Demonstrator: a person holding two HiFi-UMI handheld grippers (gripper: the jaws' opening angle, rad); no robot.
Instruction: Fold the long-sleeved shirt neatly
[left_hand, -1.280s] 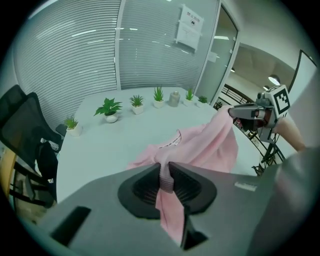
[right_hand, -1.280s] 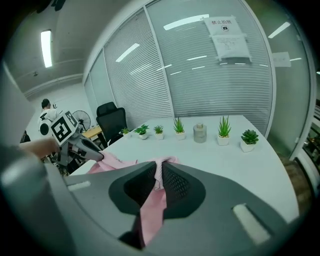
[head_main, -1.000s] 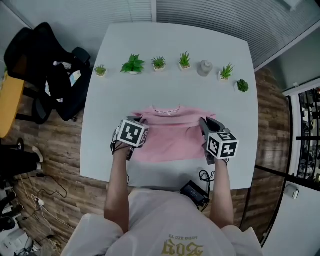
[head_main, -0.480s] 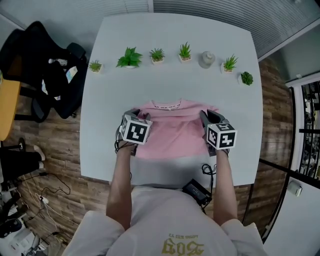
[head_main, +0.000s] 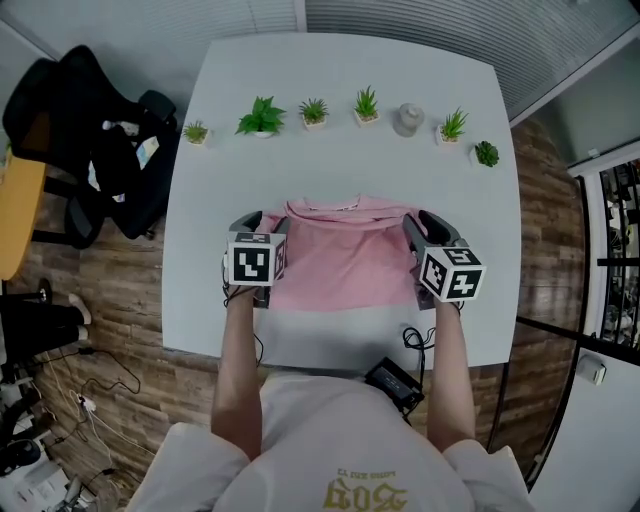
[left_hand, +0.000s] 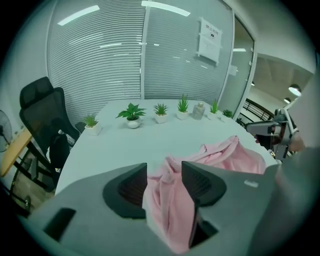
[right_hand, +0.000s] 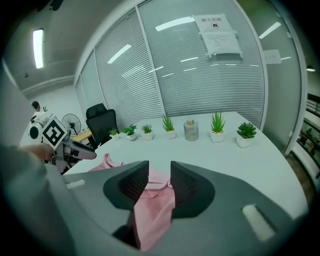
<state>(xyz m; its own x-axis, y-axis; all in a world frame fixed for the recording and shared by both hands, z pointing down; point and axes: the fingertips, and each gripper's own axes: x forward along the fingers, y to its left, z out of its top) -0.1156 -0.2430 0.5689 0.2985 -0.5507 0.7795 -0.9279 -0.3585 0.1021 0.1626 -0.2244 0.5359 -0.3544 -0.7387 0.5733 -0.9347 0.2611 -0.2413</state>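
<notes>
Now, a pink shirt (head_main: 340, 255) lies folded flat on a white worktop (head_main: 340, 160). The left tool (head_main: 266, 220) sits at the shirt's left edge and the right tool (head_main: 422, 218) at the shirt's right edge. Both tools' jaws have just been opening and stand partly apart, with loose pink cloth lying between them, unclamped. Beyond the shirt stands a row of small plants (head_main: 313, 110).

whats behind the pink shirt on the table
Beyond the pink shirt, toward the table's far side, stand six small potted plants in a row with a grey bottle among them. Anything under the shirt is covered.
</notes>
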